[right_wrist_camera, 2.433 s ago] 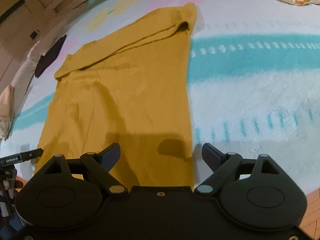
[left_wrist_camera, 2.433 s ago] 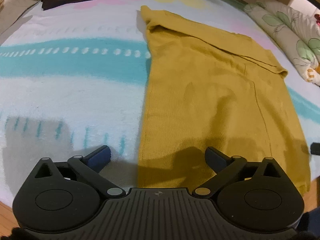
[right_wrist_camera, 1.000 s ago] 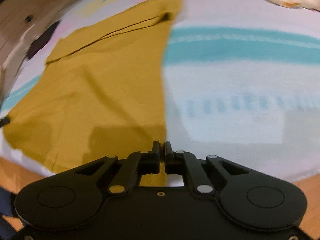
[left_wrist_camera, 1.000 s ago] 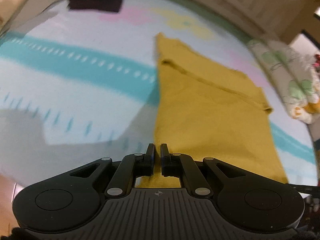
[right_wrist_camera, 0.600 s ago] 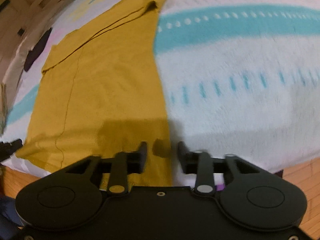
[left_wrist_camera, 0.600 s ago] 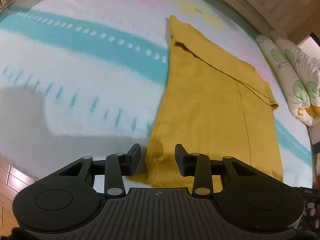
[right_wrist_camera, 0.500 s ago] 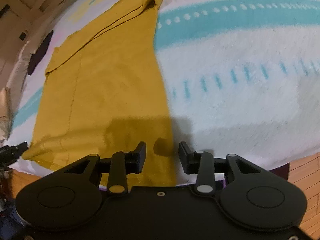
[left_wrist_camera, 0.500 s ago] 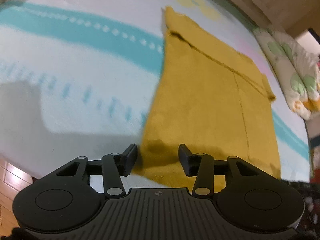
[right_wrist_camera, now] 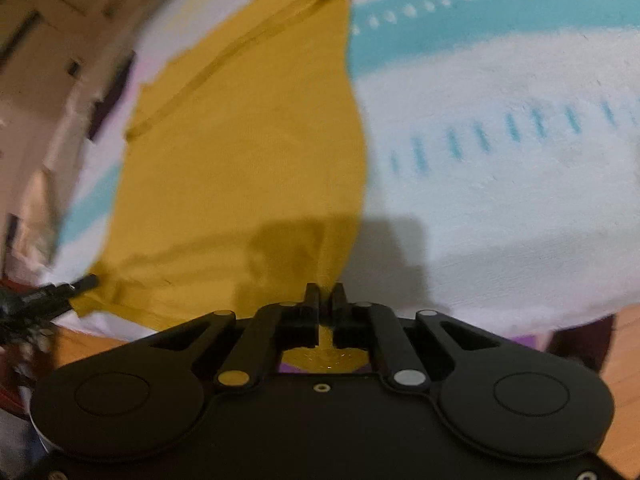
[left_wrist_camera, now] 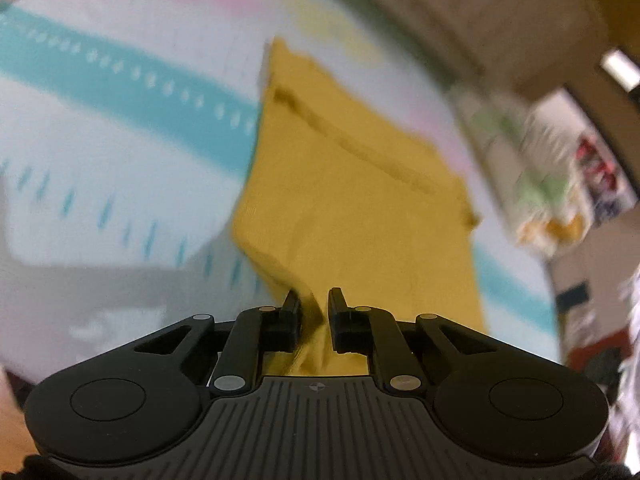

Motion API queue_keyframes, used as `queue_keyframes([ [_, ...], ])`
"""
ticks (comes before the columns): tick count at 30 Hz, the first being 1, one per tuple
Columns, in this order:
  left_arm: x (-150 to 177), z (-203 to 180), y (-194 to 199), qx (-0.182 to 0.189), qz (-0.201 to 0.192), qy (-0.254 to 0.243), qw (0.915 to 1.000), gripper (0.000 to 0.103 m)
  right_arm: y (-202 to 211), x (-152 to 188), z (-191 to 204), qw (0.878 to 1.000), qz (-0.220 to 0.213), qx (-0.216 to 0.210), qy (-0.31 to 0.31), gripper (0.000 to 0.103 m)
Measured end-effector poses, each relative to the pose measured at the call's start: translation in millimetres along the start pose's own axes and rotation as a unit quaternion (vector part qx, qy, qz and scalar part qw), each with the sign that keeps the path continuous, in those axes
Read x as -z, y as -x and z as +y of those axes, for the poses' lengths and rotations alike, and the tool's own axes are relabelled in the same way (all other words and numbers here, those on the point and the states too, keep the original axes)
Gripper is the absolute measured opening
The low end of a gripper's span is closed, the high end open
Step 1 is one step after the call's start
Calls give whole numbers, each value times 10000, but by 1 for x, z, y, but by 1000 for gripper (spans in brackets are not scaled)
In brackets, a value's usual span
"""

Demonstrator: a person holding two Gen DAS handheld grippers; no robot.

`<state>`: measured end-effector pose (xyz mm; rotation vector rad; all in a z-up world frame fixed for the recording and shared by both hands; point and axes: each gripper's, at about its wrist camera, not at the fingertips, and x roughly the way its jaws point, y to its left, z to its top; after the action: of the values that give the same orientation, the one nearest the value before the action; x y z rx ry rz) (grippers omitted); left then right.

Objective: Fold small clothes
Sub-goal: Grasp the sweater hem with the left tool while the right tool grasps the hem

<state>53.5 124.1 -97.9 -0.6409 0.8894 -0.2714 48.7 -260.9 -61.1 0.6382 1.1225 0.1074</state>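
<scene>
The mustard-yellow knit garment point(left_wrist_camera: 360, 208) lay spread on the bed point(left_wrist_camera: 120, 152), stretching away from both tools, with its far end doubled over in a narrow band and its near hem bunched up right at the fingertips. The left hand-held gripper point(left_wrist_camera: 314, 304) was closing on the near left corner, a ridge of yellow cloth standing between its jaws and looking pinched at the tips. The right hand-held gripper point(right_wrist_camera: 326, 294) had its jaws pressed nearly together on the near right corner point(right_wrist_camera: 332, 264), with a little fold of fabric showing behind the fingers. Judging by how it sagged and puckered toward each pinch, the cloth was soft, limp and light, with no stiffness to carry a fold by itself; it would drape from wherever it was held and sag across the middle between the two holds. The fleecy blanket point(right_wrist_camera: 500, 184) under it probably gave some drag, so the far part would likely stay put while the near edge was lifted. The two hem corners looked like the right holds, taken deep enough that the thin knit would not slip out, and kept level so the hem travelled straight.
</scene>
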Motion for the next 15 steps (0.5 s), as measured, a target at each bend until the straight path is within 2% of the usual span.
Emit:
queue_keyframes([
  [4, -10, 15, 12, 103, -433, 501, 9978, 14, 22, -9, -15, 9961, -605, -339, -542, 13],
  [6, -10, 22, 9, -158, -357, 671, 9970, 14, 25, -12, -21, 9945, -704, -352, -685, 13],
  [8, -7, 26, 4, -482, -124, 677, 9965, 15, 23, -12, -22, 9953, -623, -274, -690, 13],
  [9, -7, 25, 0, -538, -6, 641, 9965, 20, 21, -11, -22, 9959, -571, -222, -659, 13],
  [10, -5, 24, -1, -541, 106, 595, 9967, 31, 18, -11, -20, 9965, -517, -183, -624, 13],
  [11, -3, 23, -1, -541, 179, 538, 9969, 39, 14, -11, -18, 9968, -485, -166, -621, 13],
  [12, -1, 20, -2, -598, 237, 439, 9970, 52, 12, -11, -18, 9969, -450, -160, -624, 13],
  [13, -1, 18, -1, -677, 251, 356, 9968, 58, 11, -12, -17, 9970, -429, -151, -625, 13],
  [15, 2, 16, 2, -778, 271, 229, 9963, 60, 9, -12, -16, 9973, -405, -131, -594, 14],
])
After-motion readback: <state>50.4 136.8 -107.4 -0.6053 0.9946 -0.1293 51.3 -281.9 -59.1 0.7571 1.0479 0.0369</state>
